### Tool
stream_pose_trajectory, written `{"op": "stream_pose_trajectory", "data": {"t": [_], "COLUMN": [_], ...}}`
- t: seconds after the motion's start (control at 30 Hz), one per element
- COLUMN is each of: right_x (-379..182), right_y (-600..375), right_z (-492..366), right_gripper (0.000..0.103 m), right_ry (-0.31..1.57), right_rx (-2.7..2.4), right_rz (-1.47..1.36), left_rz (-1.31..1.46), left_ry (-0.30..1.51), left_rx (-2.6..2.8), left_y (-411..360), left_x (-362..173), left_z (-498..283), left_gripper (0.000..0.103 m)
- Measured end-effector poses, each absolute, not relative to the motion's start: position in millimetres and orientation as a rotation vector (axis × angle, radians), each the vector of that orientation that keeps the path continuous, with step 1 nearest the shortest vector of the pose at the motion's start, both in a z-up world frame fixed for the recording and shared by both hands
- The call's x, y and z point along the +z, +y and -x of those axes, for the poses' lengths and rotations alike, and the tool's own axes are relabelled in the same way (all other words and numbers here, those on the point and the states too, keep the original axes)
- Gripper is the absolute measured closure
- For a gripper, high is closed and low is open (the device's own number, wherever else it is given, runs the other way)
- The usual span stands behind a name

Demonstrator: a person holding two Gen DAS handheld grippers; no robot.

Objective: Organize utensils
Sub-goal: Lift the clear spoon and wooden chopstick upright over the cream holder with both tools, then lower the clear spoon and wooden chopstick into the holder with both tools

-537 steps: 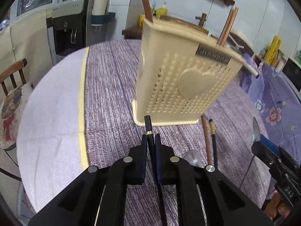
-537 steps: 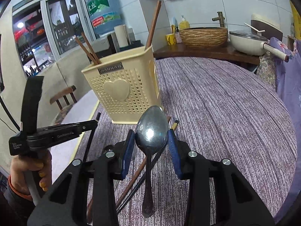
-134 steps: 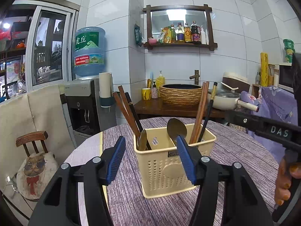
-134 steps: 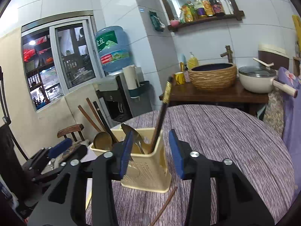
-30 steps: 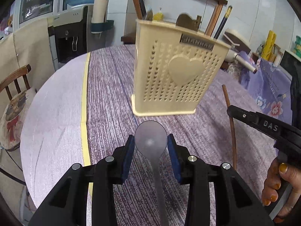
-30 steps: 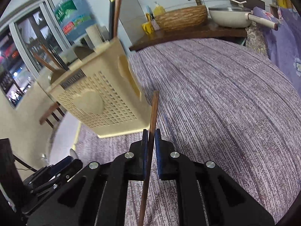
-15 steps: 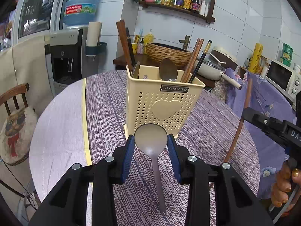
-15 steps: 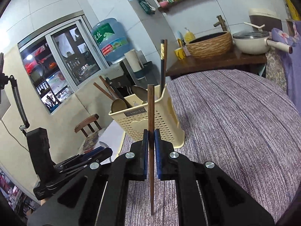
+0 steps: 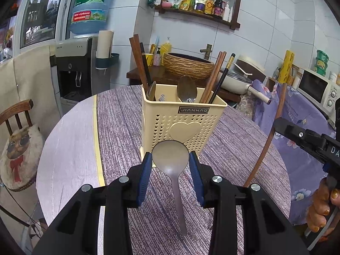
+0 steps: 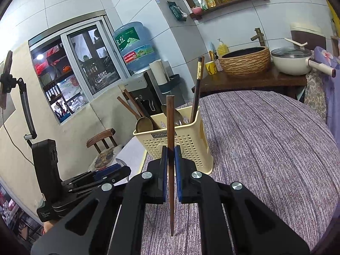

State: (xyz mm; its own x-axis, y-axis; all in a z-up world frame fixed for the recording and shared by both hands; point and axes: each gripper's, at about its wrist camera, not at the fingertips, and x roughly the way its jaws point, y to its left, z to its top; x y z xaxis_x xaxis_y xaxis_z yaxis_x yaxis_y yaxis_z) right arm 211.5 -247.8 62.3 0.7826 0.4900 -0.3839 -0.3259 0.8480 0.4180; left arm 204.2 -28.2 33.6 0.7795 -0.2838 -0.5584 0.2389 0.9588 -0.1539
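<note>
Left gripper (image 9: 170,159): jaws part-open, clamping the round bowl of a matte metal spoon (image 9: 172,165). Right gripper (image 10: 170,159): jaws clenched on a slim upright wooden chopstick (image 10: 170,131). Both are held above the surface (image 9: 119,114), before the perforated cream plastic utensil basket (image 9: 182,116).

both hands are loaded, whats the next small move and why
Probably carry the brown chopstick, upright in the right gripper, over the cream utensil basket and lower it in. The basket is just ahead with its top open; the left gripper's spoon can follow.
</note>
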Motion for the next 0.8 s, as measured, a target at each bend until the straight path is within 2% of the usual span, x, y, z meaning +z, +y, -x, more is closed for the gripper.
{"op": "stream_pose_trajectory", "data": {"t": [0.4, 0.8], "right_x": [95.1, 191.6], "right_y": [-243.6, -230.4], "right_z": [-220.0, -262.4], "right_gripper": [0.095, 0.095], "right_ry": [0.449, 0.267], "right_rx": [0.489, 0.447], "right_rz": [-0.303, -0.214], "left_rz": [0.121, 0.124], "left_ry": [0.567, 0.316], "left_rx": [-0.33, -0.299], "left_y": [-15.1, -22.8], "left_x": [65.8, 169.5], "left_z": [-212.1, -248.8], "left_gripper": [0.067, 0.067]}}
